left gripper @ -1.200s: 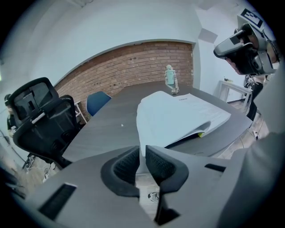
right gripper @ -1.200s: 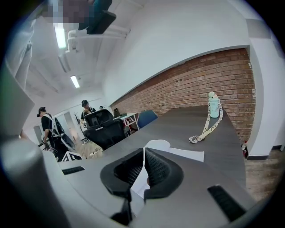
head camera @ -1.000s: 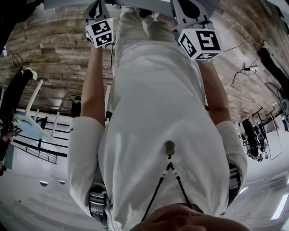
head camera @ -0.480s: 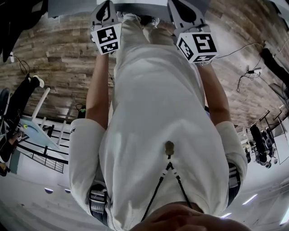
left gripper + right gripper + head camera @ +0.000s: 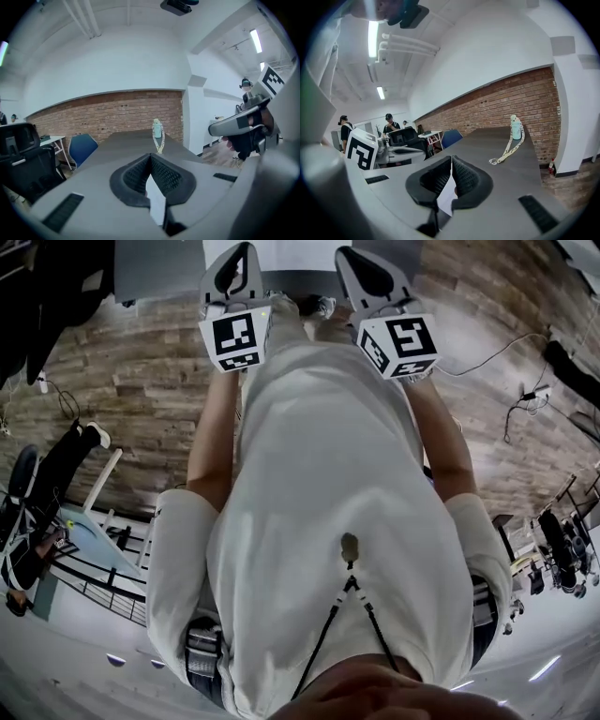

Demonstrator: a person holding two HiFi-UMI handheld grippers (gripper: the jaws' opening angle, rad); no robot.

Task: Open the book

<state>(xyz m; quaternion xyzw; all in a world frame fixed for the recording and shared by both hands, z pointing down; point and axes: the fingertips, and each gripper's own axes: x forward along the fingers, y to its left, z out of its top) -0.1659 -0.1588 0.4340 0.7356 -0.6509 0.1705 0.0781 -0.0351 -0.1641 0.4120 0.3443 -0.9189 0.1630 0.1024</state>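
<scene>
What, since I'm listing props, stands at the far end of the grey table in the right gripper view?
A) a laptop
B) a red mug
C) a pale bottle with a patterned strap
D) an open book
C: the bottle stands upright on the grey table, its strap trailing across the top.

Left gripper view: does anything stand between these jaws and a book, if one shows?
No book shows in any view. Ahead on the dark grey table stands only a pale green bottle with a patterned lanyard.

Book not vis. in head view or either gripper view.
</scene>
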